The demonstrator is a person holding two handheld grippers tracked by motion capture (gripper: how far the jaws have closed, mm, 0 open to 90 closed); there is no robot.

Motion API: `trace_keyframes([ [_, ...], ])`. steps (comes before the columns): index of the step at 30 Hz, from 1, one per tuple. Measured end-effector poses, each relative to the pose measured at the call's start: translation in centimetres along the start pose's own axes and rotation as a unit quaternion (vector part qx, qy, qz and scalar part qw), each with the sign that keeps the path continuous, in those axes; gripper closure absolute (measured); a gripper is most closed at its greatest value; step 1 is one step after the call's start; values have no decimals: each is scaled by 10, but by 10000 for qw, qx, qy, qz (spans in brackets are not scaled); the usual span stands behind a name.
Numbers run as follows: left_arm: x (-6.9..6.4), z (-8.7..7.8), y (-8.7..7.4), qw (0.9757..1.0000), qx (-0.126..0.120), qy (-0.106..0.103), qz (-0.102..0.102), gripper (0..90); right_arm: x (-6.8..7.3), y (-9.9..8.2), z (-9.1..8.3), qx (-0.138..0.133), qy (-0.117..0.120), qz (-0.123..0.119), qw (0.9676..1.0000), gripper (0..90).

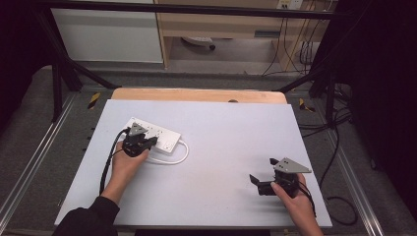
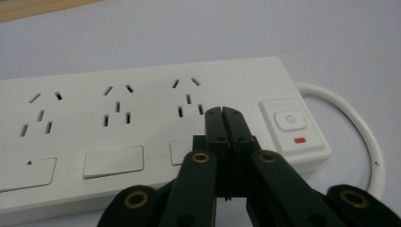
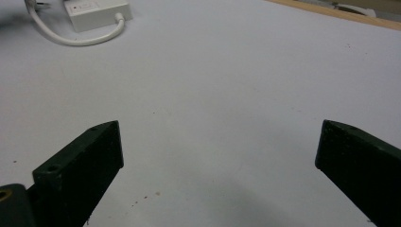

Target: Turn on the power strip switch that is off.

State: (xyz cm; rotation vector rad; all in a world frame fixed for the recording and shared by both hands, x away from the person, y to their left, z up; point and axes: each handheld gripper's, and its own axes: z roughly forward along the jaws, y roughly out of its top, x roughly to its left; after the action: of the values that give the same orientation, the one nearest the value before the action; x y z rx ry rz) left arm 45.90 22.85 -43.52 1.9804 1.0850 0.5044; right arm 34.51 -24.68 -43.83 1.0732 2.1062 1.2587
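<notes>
Power strip (image 1: pixel 156 135) lies flat on the left half of my white table (image 1: pixel 221 132), its long side running at a slant, with its white cable (image 1: pixel 181 153) looping out from the switch end and curling back toward me. My left gripper (image 1: pixel 139 142) sits right over the near edge of the strip; in the left gripper view (image 2: pixel 222 111) its jaws are clenched tight together with nothing between them, and their tips hover just beside the round power button (image 2: pixel 289 120), above the strip's face between the last socket and the switch with its small red mark (image 2: pixel 299 140). Whether the tips actually touch the plastic, I cannot tell. My right gripper (image 1: pixel 260 178) rests well apart on the right side of the table, held low, its jaws spread wide and released over bare surface (image 3: pixel 217 161), the strip's end far off in the corner of its view.
</notes>
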Motion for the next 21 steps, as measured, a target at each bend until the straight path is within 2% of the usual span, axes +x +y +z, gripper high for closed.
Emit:
trace_keyframes([
  [12,0,1,0,10000,-20,24,39,900,0,0,0,4,-8,-9,10000,23],
  [21,0,1,-1,10000,-55,6,-53,900,0,0,-1,-16,-11,-16,10000,23],
])
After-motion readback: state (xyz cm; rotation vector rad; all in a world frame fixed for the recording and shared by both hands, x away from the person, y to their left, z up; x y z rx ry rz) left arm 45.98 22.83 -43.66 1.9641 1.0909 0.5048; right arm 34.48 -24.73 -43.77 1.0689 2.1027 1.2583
